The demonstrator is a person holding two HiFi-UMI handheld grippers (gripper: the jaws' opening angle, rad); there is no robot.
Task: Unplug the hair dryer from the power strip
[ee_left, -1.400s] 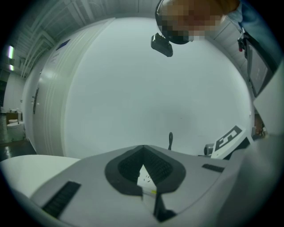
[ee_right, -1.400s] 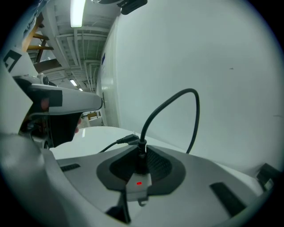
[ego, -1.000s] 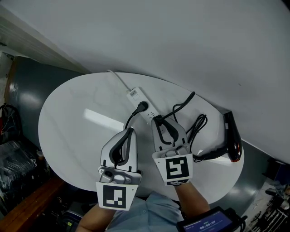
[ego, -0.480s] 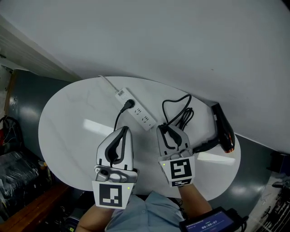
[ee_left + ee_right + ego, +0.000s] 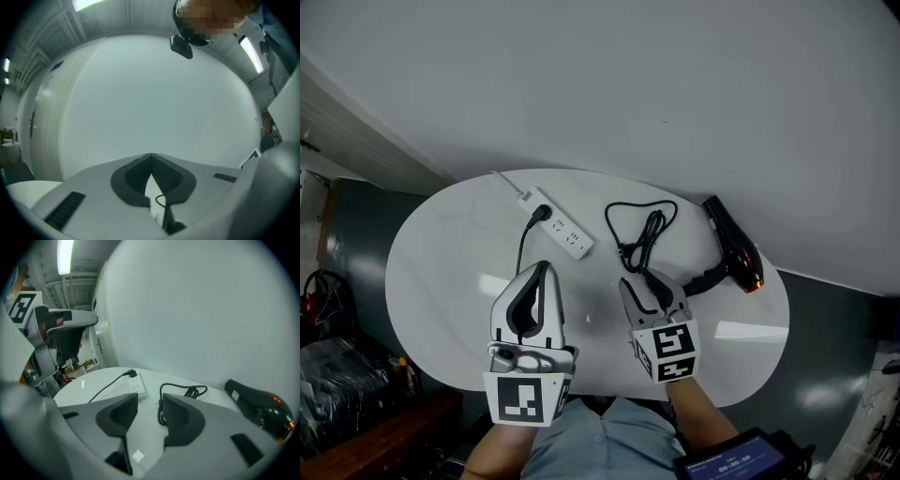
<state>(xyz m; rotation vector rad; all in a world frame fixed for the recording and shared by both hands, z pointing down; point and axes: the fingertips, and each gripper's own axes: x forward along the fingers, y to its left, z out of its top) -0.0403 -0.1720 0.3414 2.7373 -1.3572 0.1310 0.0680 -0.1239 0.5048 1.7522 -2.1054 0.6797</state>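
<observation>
The white power strip (image 5: 560, 232) lies on the round white table (image 5: 441, 262), also seen in the right gripper view as the power strip (image 5: 136, 387). One black plug (image 5: 538, 215) sits in its far end. The black hair dryer (image 5: 730, 254) lies at the right, its cord (image 5: 641, 230) coiled beside it and free of the strip. My right gripper (image 5: 645, 284) hovers just behind the cord's near end; its jaws are opening, and nothing is pressed between them (image 5: 150, 401). My left gripper (image 5: 541, 270) is shut and empty, raised near the strip's other cable.
A thin black cable (image 5: 522, 248) runs from the plugged-in plug toward the table's front, under my left gripper. The strip's white lead (image 5: 508, 184) goes off the far left rim. A pale wall stands behind the table; dark floor surrounds it.
My right gripper drew back from the power strip toward the front, bringing the hair dryer's plug along, then opened. My left gripper pulled back and rose. The dryer's cord now lies clear of the strip.
</observation>
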